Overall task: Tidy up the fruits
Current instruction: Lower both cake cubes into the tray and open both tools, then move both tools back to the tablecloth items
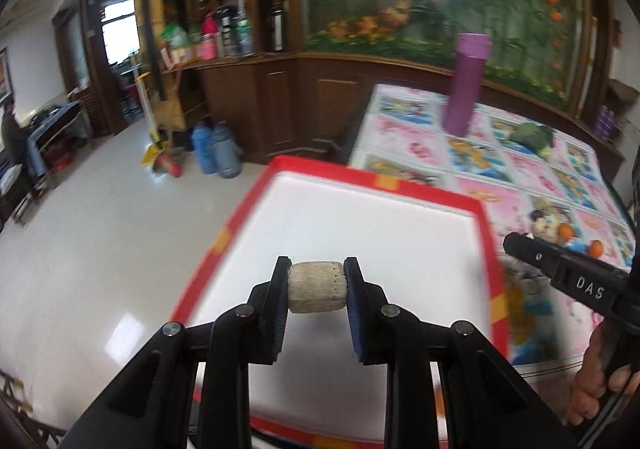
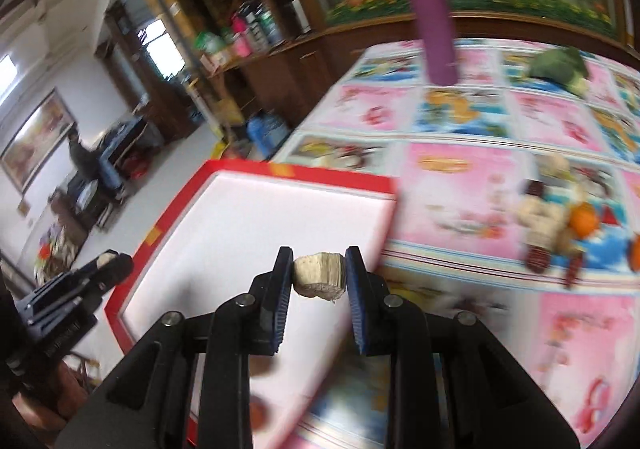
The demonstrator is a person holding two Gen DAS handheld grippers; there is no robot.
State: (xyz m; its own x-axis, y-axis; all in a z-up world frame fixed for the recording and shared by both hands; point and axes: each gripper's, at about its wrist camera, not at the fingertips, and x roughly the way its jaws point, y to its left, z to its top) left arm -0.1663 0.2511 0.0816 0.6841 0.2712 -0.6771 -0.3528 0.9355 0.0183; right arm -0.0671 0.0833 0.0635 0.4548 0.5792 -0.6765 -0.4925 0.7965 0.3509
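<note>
Your left gripper [image 1: 317,286] is clamped on a pale beige chunk [image 1: 317,286], held above the white floor of the red-rimmed tray [image 1: 420,196]. Your right gripper [image 2: 319,276] pinches a second pale piece [image 2: 319,276], rough and ragged along its bottom edge, over the tray's near right side. The remaining pile of fruit [image 2: 556,217], orange ones among it, sits on the cartoon-print tablecloth [image 2: 472,185] well right of the tray. Farther back stand a purple flask [image 2: 434,15] and a green vegetable [image 2: 560,63], both blurred.
</note>
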